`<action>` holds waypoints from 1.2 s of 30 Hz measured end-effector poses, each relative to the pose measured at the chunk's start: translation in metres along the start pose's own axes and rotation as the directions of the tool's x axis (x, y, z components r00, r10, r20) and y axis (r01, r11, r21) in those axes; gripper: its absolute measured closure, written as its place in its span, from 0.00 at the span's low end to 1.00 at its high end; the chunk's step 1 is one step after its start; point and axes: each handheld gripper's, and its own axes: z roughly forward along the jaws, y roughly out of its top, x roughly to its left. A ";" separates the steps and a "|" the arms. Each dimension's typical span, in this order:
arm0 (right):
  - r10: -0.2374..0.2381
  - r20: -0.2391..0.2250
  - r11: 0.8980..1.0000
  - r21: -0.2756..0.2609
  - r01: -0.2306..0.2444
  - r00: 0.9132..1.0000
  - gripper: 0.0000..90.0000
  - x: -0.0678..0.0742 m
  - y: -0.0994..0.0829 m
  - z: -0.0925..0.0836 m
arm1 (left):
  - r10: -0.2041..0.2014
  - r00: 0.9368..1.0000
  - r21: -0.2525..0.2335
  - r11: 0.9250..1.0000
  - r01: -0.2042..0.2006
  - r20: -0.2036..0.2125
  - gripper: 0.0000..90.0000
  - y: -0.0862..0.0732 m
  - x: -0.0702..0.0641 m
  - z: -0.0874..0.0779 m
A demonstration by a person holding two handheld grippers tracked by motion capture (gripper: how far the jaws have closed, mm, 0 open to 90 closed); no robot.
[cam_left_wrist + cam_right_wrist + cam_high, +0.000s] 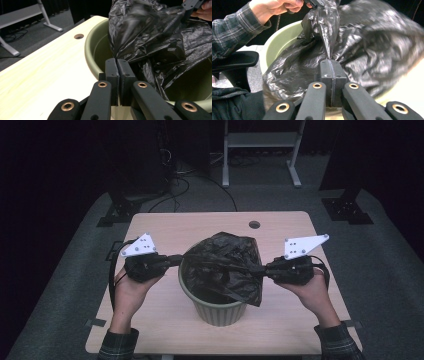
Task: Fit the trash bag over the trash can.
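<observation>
Lining a bin: 2 grippers spread a black bag over a green bin near the middle of a wooden table.
Left gripper: jaws pressed together on a fold of the bag's film at the bin's left rim; in the left gripper view no gap shows between the pads.
Right gripper: jaws likewise fully closed, pinching a drawn-out pleat of film on the bag's right side.
Bag position: bunched above and partly inside the bin's mouth, one flap hanging over the front-right rim.
Handling, as a judgement: very light, limp and slick; it will crumple, balloon and cling rather than keep a shape, and thin film may tear if stretched hard between 2 pinch points.
Where to hold: the hem of the bag's opening, at opposite sides, so the mouth can be stretched over the rim.
Bin contents: part of the bag; the inner wall seen beside it is bare, and the bottom is hidden.
Bag contents: cannot be told.
</observation>
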 end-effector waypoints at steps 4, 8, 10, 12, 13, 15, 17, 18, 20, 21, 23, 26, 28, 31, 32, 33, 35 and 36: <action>0.001 -0.003 1.000 0.007 -0.001 1.000 1.00 -0.001 0.000 0.002 | -0.014 1.000 -0.033 0.999 0.014 0.002 0.82 0.002 0.002 -0.006; -0.003 -0.009 1.000 0.019 0.003 1.000 1.00 -0.001 0.001 0.008 | 0.018 1.000 -0.077 0.997 -0.017 0.010 0.72 0.023 -0.003 -0.011; -0.003 -0.012 1.000 0.024 0.003 1.000 1.00 -0.001 0.001 0.010 | 0.033 0.999 -0.088 0.996 -0.032 0.014 0.69 0.034 -0.006 -0.010; -0.001 -0.014 1.000 0.025 0.001 1.000 1.00 -0.001 0.001 0.012 | 0.055 0.998 -0.094 0.994 -0.053 0.022 0.69 0.049 -0.009 -0.005; 0.000 -0.015 1.000 0.024 0.000 1.000 1.00 -0.001 0.001 0.012 | 0.062 0.998 -0.097 0.994 -0.059 0.031 0.68 0.055 -0.010 -0.002; 0.001 -0.017 1.000 0.022 0.000 1.000 1.00 -0.002 0.001 0.013 | 0.077 0.996 -0.095 0.993 -0.072 0.053 0.68 0.067 -0.013 0.009; 0.002 -0.021 1.000 0.024 -0.001 1.000 1.00 -0.003 0.001 0.015 | 0.089 0.993 -0.084 0.993 -0.083 0.071 0.68 0.076 -0.014 0.019; 0.003 -0.024 1.000 0.024 -0.003 1.000 1.00 -0.003 0.001 0.015 | 0.090 0.993 -0.087 0.993 -0.082 0.081 0.68 0.080 -0.014 0.025; 0.005 -0.027 1.000 0.026 -0.005 1.000 1.00 -0.003 0.001 0.016 | 0.096 0.991 -0.086 0.992 -0.088 0.094 0.67 0.087 -0.016 0.033; 0.006 -0.028 1.000 0.025 -0.005 1.000 1.00 -0.004 0.001 0.017 | 0.097 0.990 -0.087 0.992 -0.088 0.098 0.67 0.091 -0.016 0.037; 0.004 -0.028 1.000 0.025 -0.003 1.000 1.00 -0.004 0.001 0.018 | 0.101 0.989 -0.091 0.992 -0.092 0.104 0.67 0.098 -0.018 0.042; 0.005 -0.031 1.000 0.025 -0.004 1.000 1.00 -0.005 0.001 0.018 | 0.115 0.987 -0.099 0.990 -0.104 0.113 0.67 0.112 -0.019 0.049; 0.003 -0.032 1.000 0.022 -0.003 0.999 1.00 -0.005 0.001 0.019 | 0.125 0.985 -0.084 0.990 -0.115 0.120 0.66 0.119 -0.021 0.057; 0.005 -0.034 1.000 0.021 -0.004 0.999 1.00 -0.005 0.002 0.020 | 0.128 0.981 -0.062 0.991 -0.120 0.147 0.62 0.122 -0.024 0.072; 0.005 -0.035 1.000 0.021 -0.004 0.999 1.00 -0.005 0.002 0.020 | 0.133 0.980 -0.049 0.991 -0.127 0.145 0.61 0.122 -0.025 0.077; 0.002 -0.035 1.000 0.019 -0.002 0.999 1.00 -0.005 0.002 0.021 | 0.138 0.981 -0.033 0.990 -0.134 0.138 0.60 0.121 -0.025 0.081; 0.004 -0.036 1.000 0.019 -0.003 0.999 1.00 -0.005 0.002 0.021 | 0.134 0.981 -0.013 0.991 -0.133 0.142 0.59 0.118 -0.025 0.089; 0.005 -0.037 1.000 0.018 -0.005 0.999 1.00 -0.005 0.002 0.021 | 0.128 0.981 -0.005 0.992 -0.129 0.144 0.58 0.116 -0.024 0.093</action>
